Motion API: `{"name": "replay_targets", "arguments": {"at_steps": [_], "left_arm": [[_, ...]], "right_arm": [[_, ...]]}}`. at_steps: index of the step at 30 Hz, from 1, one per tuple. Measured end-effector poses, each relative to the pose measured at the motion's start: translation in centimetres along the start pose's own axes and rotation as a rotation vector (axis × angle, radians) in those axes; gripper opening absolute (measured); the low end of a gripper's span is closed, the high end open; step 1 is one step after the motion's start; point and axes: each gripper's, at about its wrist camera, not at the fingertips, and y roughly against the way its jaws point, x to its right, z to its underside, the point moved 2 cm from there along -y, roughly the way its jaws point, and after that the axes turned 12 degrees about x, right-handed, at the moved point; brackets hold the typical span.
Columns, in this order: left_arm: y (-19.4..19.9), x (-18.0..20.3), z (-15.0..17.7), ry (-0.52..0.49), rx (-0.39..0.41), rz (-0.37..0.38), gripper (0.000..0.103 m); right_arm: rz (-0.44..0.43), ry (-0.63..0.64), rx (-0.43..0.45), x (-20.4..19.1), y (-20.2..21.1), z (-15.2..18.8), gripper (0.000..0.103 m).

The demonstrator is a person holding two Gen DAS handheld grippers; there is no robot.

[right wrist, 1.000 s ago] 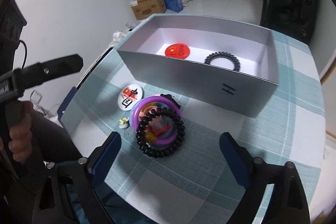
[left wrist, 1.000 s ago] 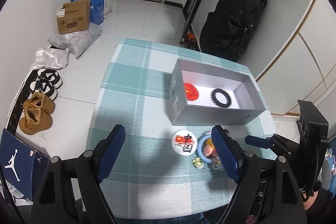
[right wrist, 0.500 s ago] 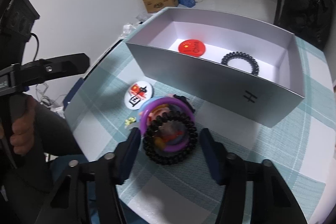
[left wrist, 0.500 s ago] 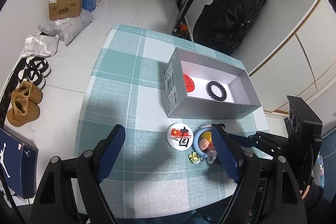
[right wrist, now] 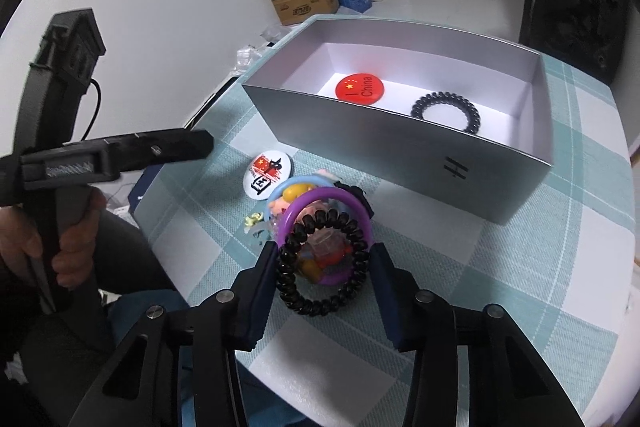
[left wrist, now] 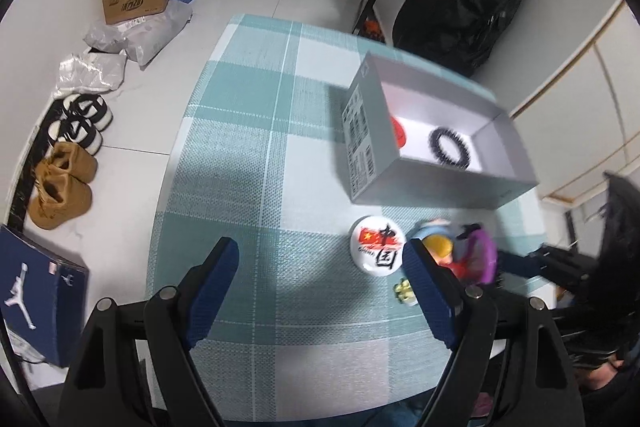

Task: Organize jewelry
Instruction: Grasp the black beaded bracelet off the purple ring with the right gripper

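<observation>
The table (left wrist: pixel 248 155) is carrying a grey box (right wrist: pixel 400 147) at 12 o'clock in the right wrist view, already holding a red badge (right wrist: pixel 359 89) and a black coil (right wrist: pixel 445 109). At 6 o'clock of the box a heap of jewelry is lying on the cloth, with a white badge (right wrist: pixel 269 172) at its 10 o'clock. The right gripper (right wrist: pixel 325 273) is closing its jaws around a black coil band (right wrist: pixel 323 263) on top of the heap, pads touching its sides. The left gripper (left wrist: pixel 320 287) is hanging wide open and empty. A risk: the springy band may be squirting out, or dragging the purple ring (right wrist: pixel 320 227) under it along. A second earlier the right jaws were standing far wider
</observation>
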Motion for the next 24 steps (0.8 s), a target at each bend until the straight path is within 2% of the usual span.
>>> {"name": "replay_targets", "arguments": {"at_steps": [4, 7, 12, 15, 18, 21, 24], "left_arm": [[-0.3, 0.8, 0.2, -0.027, -0.017, 0.01, 0.081], [-0.8, 2.1, 0.6, -0.096, -0.04, 0.014, 0.081], [-1.8, 2.8, 1.2, -0.169, -0.083, -0.031, 0.081], [-2.1, 2.3, 1.4, -0.206, -0.093, -0.09, 0.08], [-1.9, 1.9, 1.1, -0.196, -0.083, -0.077, 0.08], [-2.2, 2.0, 0.7, -0.213, -0.073, -0.071, 0.07], [-2.5, 2.7, 0.7, -0.241, -0.072, -0.035, 0.06]], "right_arm": [[0.007, -0.016, -0.006, 0.5, 0.6, 0.1, 0.044], [0.018, -0.018, -0.011, 1.0, 1.0, 0.1, 0.044], [0.044, -0.016, -0.019, 1.3, 1.3, 0.2, 0.044], [0.038, -0.04, -0.007, 1.6, 1.8, 0.0, 0.044], [0.021, -0.083, 0.011, 2.3, 2.4, -0.3, 0.044], [0.006, -0.13, 0.029, 2.9, 2.9, -0.4, 0.044], [-0.009, -0.178, 0.046, 3.7, 3.4, -0.6, 0.044]]}}
